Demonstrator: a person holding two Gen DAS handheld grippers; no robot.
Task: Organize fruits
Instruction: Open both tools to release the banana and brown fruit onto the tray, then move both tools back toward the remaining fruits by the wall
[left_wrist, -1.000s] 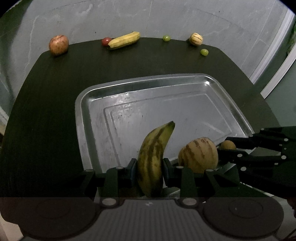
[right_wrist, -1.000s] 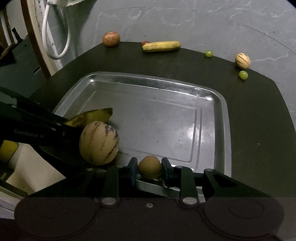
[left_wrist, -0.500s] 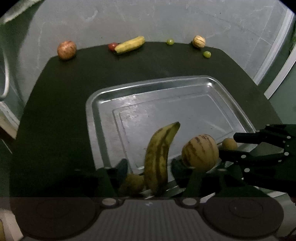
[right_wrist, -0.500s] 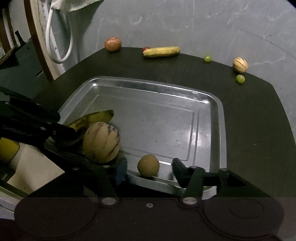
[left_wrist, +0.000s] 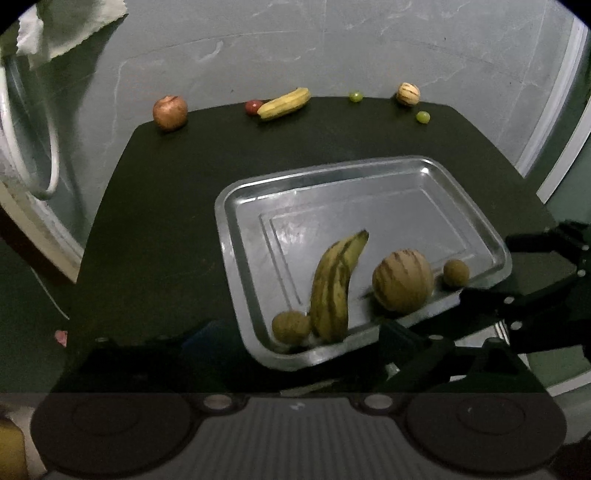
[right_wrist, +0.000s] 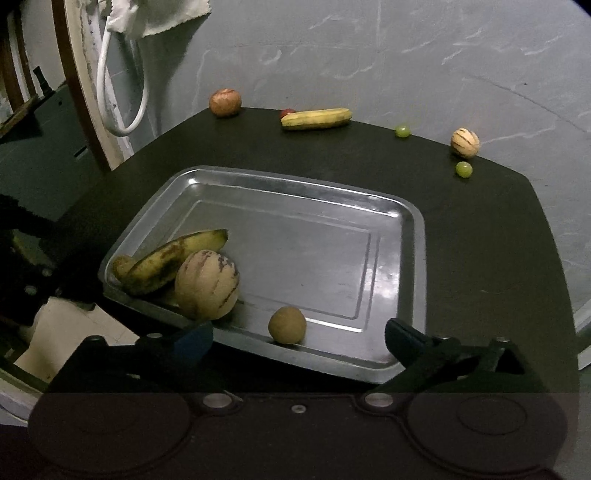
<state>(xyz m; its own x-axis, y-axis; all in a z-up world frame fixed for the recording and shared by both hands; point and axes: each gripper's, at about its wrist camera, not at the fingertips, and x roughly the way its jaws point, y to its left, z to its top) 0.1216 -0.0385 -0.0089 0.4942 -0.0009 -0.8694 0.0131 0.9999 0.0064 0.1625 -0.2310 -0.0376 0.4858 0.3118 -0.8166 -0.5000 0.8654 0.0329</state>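
Four fruits in tray (right_wrist: 413, 236) — seven outside

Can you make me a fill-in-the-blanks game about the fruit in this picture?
1. The metal tray holds ____ fruits.
2. The striped melon in the tray lies between the spotted banana and a small ____ fruit.
3. Both grippers' jaws are ____.
4. The apple sits on the ____, outside the tray.

Missing words: four; brown; open; table
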